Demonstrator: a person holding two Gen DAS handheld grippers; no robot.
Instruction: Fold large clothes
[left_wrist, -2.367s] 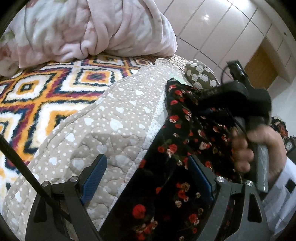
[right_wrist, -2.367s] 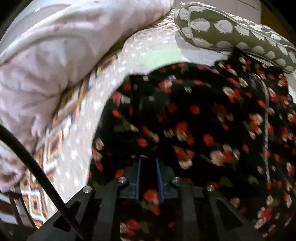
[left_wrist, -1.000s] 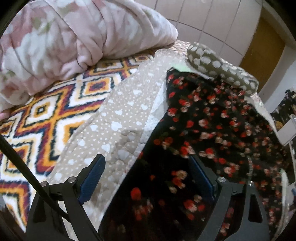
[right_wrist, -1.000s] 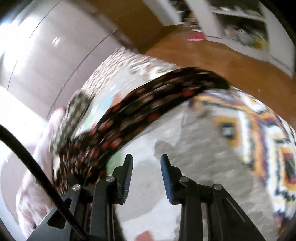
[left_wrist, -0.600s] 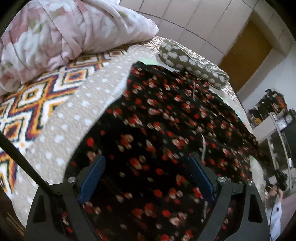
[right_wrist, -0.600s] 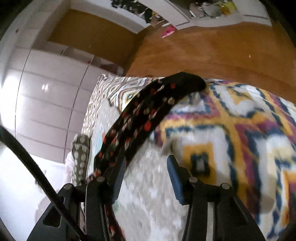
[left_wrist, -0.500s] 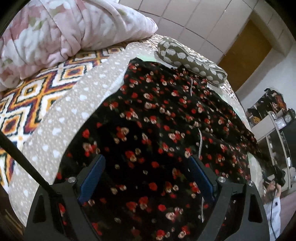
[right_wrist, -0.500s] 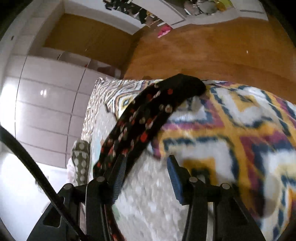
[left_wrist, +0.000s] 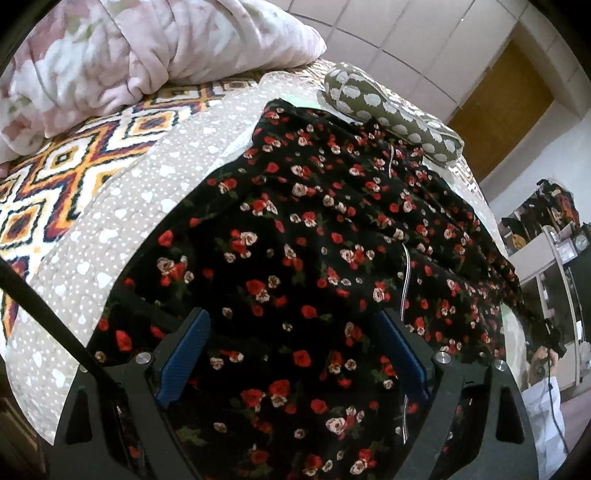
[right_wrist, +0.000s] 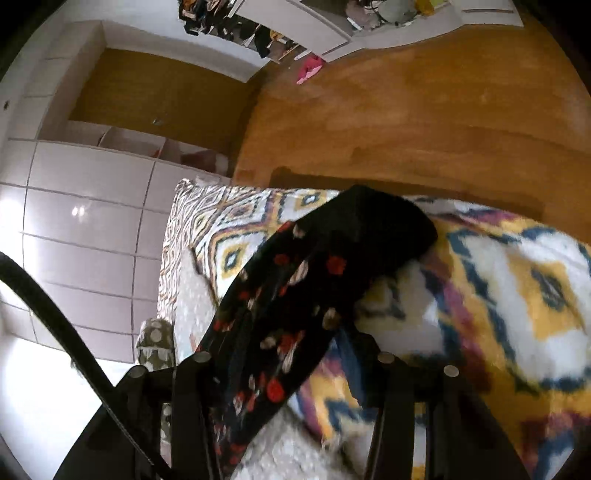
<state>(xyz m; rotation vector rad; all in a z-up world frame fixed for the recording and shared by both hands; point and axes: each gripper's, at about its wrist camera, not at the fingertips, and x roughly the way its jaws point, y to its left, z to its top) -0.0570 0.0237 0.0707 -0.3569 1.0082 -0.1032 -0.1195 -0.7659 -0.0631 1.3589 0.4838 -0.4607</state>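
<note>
A large black garment with red and white flowers (left_wrist: 314, 236) lies spread on the bed. My left gripper (left_wrist: 291, 332) hovers wide open just above its near part, holding nothing. In the right wrist view a long strip of the same garment (right_wrist: 303, 280) runs across the patterned blanket to the bed's far edge. My right gripper (right_wrist: 288, 354) is open, with the strip passing between its fingers; the left finger is mostly hidden behind the cloth.
A beige dotted quilt (left_wrist: 122, 206) lies under the garment, over an orange diamond-pattern blanket (left_wrist: 48, 173). A pink floral duvet (left_wrist: 129, 48) and an olive spotted pillow (left_wrist: 391, 110) sit at the head. Wooden floor (right_wrist: 424, 110) lies beyond the bed.
My right gripper let go of the garment, swung out to the far strip and closed in on it. My left gripper shifted from the quilt's edge to over the garment's middle.
</note>
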